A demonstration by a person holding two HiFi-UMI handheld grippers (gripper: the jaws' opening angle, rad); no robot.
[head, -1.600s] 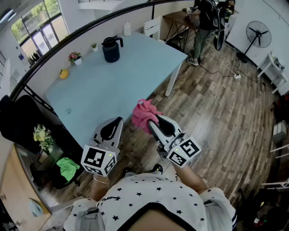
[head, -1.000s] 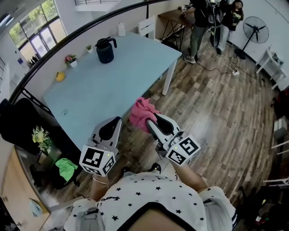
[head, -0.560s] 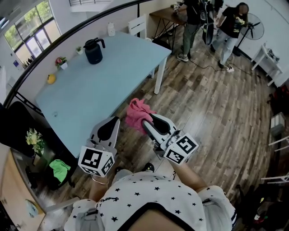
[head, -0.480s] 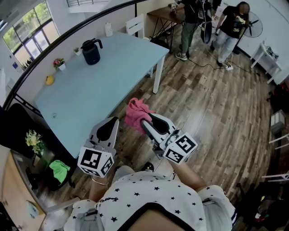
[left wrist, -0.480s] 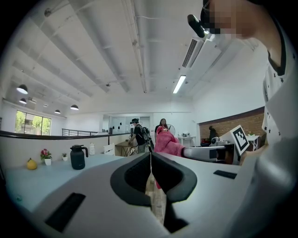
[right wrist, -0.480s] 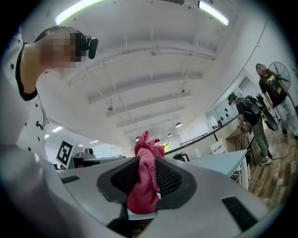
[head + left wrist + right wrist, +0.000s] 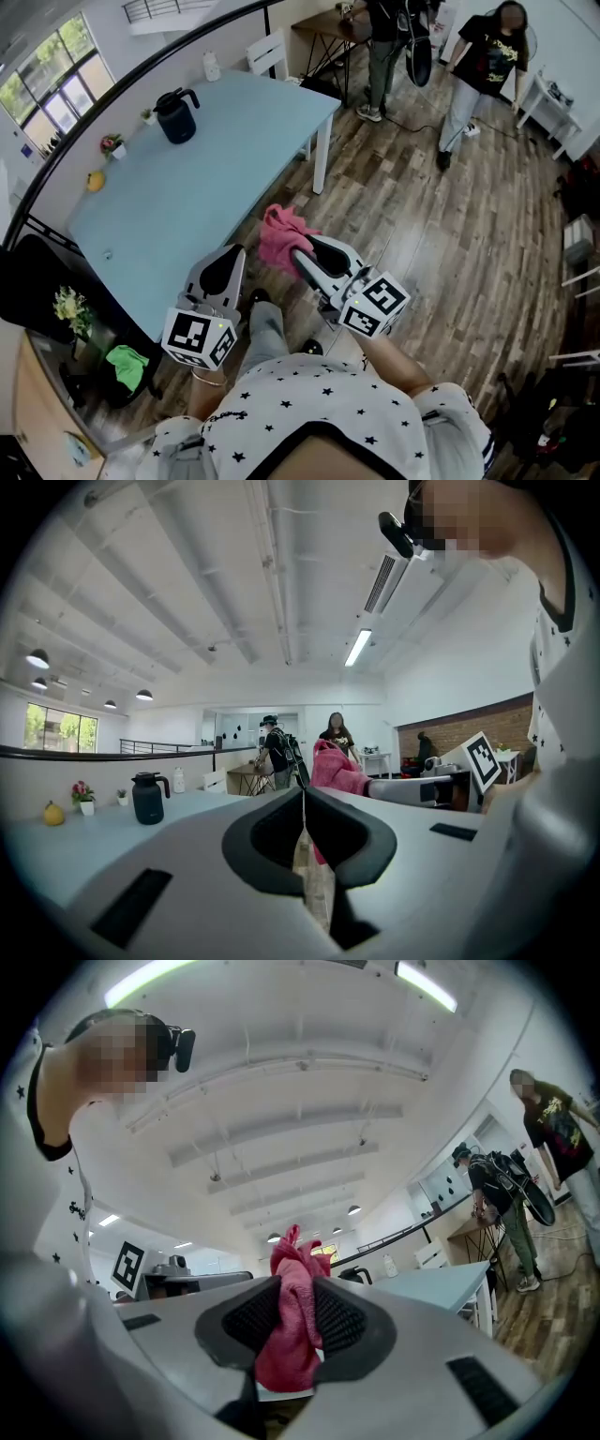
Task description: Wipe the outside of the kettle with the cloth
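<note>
the dark kettle (image 7: 174, 116) stands upright near the far end of the pale blue surface (image 7: 216, 183), well apart from both claws. the pink cloth (image 7: 281, 236) is bunched up and clamped between the jaws of the right claw (image 7: 292, 1309), held in the air by the surface's near edge. beside it, the left claw (image 7: 303, 808) has its jaws pressed together with nothing between them.

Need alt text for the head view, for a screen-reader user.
Seen from above, the right gripper is shut on a pink cloth over the wood floor, just off the edge of a light blue table. The left gripper beside it is shut and empty. A dark kettle stands at the table's far end, untouched.
</note>
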